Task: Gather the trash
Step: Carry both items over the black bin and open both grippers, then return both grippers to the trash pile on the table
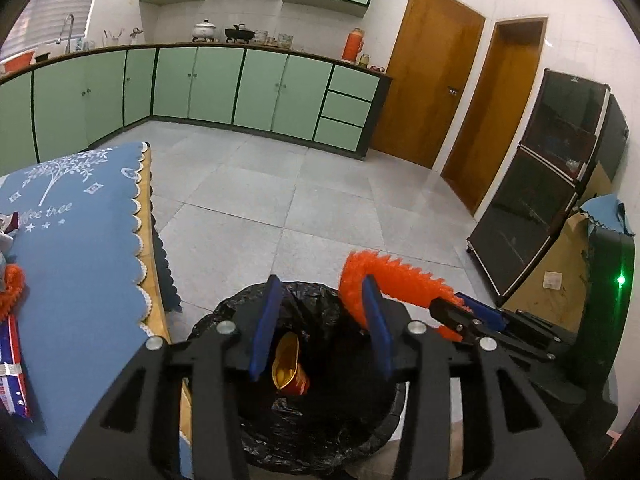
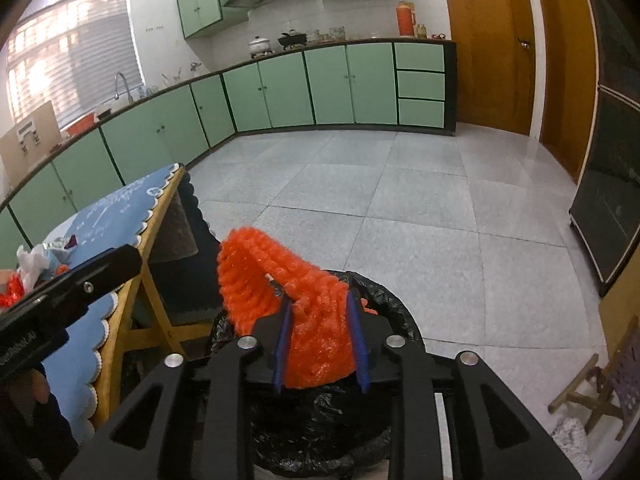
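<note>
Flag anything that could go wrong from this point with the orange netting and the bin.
The orange foam netting arches well beyond the right gripper; once let go, its free end could catch the bin bag's rim or drop onto the floor. More litter remains on the blue tablecloth.

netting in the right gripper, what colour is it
Bright orange netting, best seen in the right wrist view.
</note>
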